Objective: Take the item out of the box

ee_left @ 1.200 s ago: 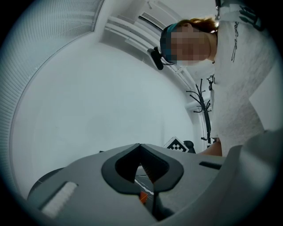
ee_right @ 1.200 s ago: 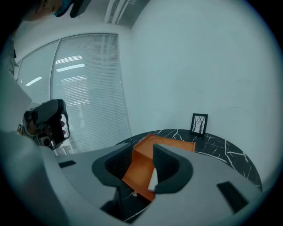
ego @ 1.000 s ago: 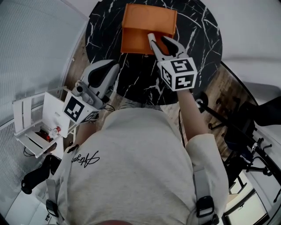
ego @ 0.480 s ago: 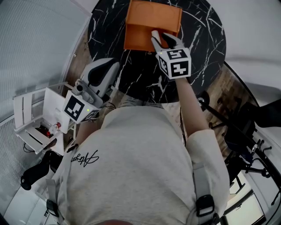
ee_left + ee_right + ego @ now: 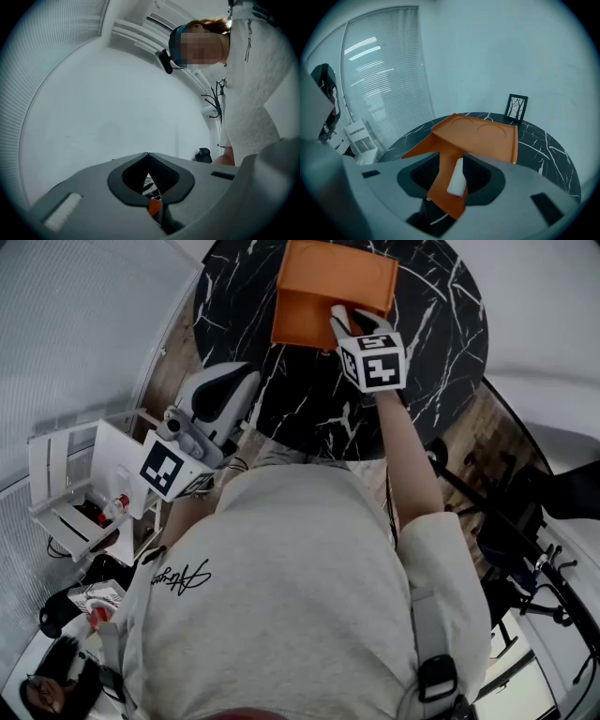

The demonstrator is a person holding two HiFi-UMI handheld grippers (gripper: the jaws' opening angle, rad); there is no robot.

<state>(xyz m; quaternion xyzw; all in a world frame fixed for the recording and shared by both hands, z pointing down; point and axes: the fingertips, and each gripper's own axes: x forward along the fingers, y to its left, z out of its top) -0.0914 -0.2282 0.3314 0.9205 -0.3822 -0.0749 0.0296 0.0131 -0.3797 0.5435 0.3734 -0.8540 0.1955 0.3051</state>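
The right hand-held gripper (image 5: pixel 352 320) is coming down and forward from where it was a second ago, now reaching over the near edge of the box, and its jaws have just been opening.

The round black marble-patterned bench (image 5: pixel 441 343) is carrying the flat orange cardboard box (image 5: pixel 333 277), which is lying open at the far side from the person. The left hand-held gripper (image 5: pixel 148 154) is hanging back at the near left, off the bench's edge, its jaws clenched tip to tip with nothing between them. The right one is far nearer the box, so the pick looks to be its job.

The small white oblong block (image 5: pixel 456 180) is lying on the orange floor of the box's near part, directly ahead of and below the right hand-held gripper. Its long axis is running away along the gripper's pointing line, so the released jaws are straddling its narrow width without pressing on it. It looks plain, smooth and soft-edged.
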